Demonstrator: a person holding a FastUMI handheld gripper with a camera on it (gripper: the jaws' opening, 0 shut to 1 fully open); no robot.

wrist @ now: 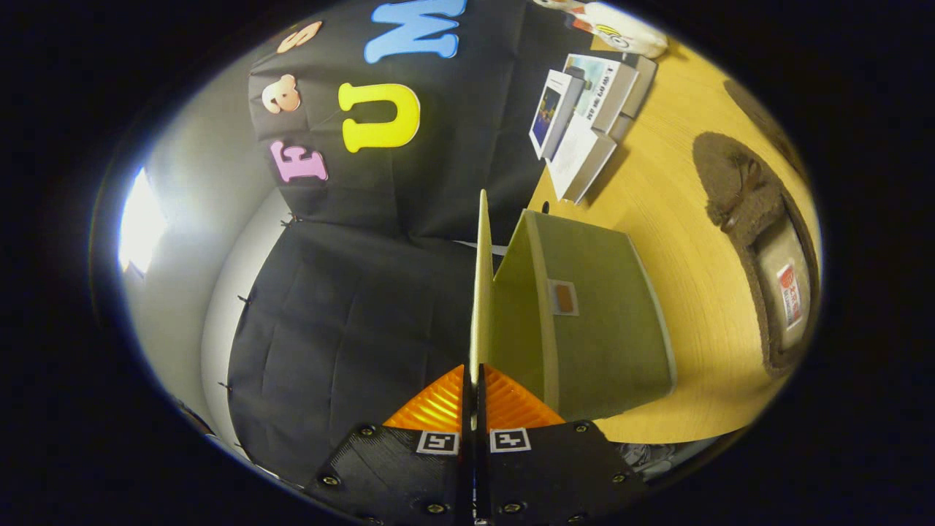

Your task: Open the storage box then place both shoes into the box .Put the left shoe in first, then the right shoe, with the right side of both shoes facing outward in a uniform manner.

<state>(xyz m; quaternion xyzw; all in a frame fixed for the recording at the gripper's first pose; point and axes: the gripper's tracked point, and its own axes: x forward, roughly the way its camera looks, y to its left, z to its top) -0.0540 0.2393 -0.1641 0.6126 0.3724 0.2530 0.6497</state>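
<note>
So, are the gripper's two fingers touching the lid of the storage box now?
Touching. In the gripper view the thin lid of the storage box runs edge-on straight between the fingers, and the gripper is closed on it with no gap at either side.

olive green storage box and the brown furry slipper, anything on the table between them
Nothing: in the gripper view only bare wooden table separates the olive green storage box from the brown furry slipper.

Handheld gripper [475, 383] with two wedge-shaped fingers, ribbed pads [437, 406] on their faces, each finger mounted on a matte black textured plate, small square black-and-white fiducial markers [437, 442] near the seam, round screw heads [329, 480] along the plates
</note>
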